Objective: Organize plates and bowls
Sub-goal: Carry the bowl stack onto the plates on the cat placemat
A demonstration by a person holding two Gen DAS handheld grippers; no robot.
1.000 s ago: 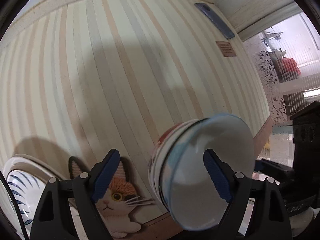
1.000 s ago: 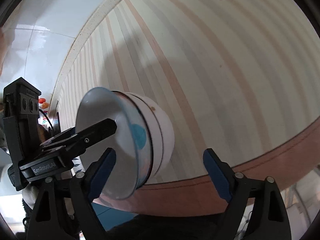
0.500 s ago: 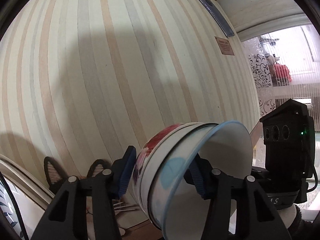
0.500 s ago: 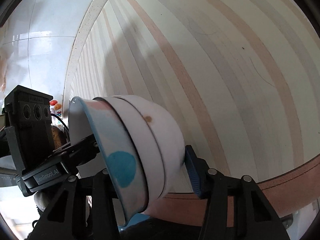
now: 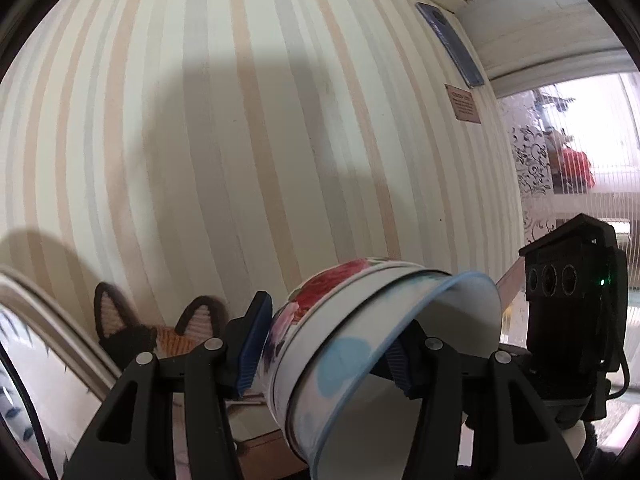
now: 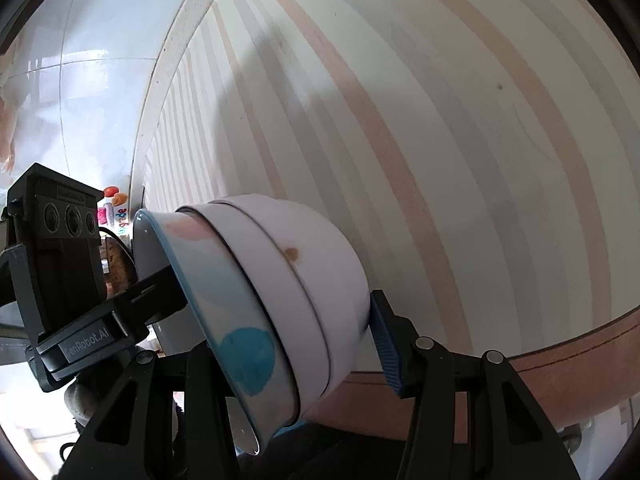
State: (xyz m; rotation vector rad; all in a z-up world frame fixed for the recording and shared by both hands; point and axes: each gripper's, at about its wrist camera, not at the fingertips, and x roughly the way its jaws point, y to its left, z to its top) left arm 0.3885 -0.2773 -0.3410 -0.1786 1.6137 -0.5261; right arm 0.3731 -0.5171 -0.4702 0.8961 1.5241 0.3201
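A nested stack of bowls (image 5: 344, 320) lies tilted on its side between both grippers. The outer bowl has red flowers; the inner one has a blue rim and blue dots. My left gripper (image 5: 326, 356) is shut on the stack, one blue pad against the flowered base and the other inside the inner bowl. In the right wrist view the stack of bowls (image 6: 312, 264) sits in my right gripper (image 6: 304, 352), which is shut on it. One pad presses the white base; the other is hidden behind the rim. A finger of the left gripper (image 6: 152, 288) reaches into the bowl's mouth.
A white plate with blue leaf marks (image 5: 16, 360) shows at the left edge. A cat-shaped mat (image 5: 160, 336) lies behind the left finger. A cream and tan striped surface (image 5: 240, 140) fills the background. A frosted window (image 5: 580, 160) is at the right.
Both grippers were wide open around the bowl stack a second ago. They have narrowed step by step and now clamp it. The stack sits lower and closer in both views.
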